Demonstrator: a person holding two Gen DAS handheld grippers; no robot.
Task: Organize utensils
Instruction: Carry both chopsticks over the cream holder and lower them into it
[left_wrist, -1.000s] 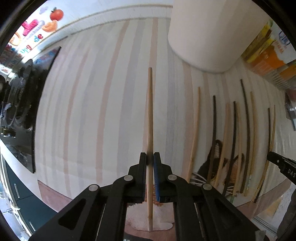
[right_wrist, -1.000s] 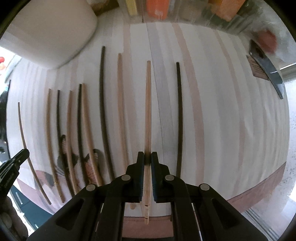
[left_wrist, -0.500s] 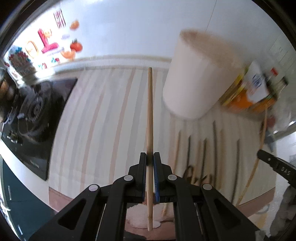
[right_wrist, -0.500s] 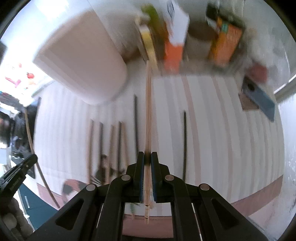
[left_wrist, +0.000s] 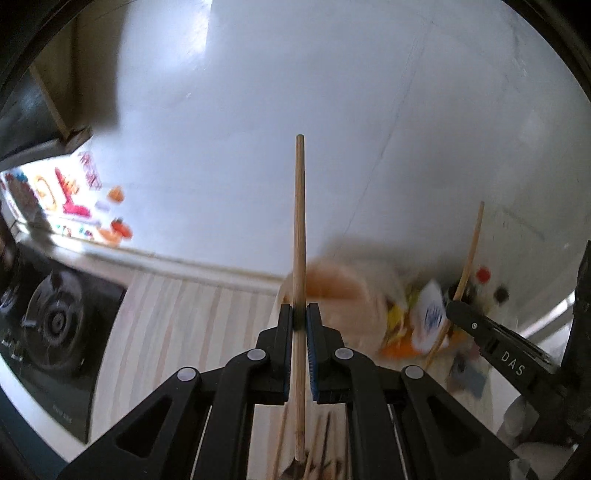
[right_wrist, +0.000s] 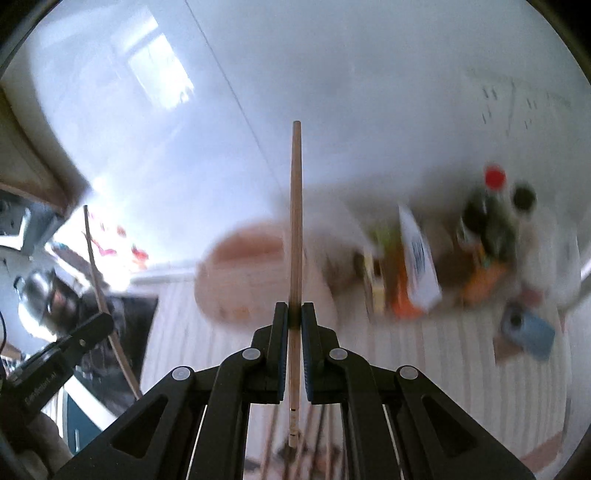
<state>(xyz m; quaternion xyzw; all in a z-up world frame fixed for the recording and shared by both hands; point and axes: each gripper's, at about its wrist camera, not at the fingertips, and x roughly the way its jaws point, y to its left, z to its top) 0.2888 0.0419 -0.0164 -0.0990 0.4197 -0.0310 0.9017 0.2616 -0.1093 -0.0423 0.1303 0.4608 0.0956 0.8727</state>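
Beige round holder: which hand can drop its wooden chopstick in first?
Probably right: the right gripper's light wooden chopstick crosses the beige round holder nearer its middle; the left gripper's chopstick crosses its edge.

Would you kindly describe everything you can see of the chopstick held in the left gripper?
The chopstick is a slender, light wooden stick, round and tapering slightly toward its far tip. The left gripper is shut on it, its two pads clamping the stick a little below the middle, so it runs straight along the fingers, its far end showing against the white wall. Its near end hangs behind the pads, above more chopsticks lying on the striped cloth. Nothing else touches it.
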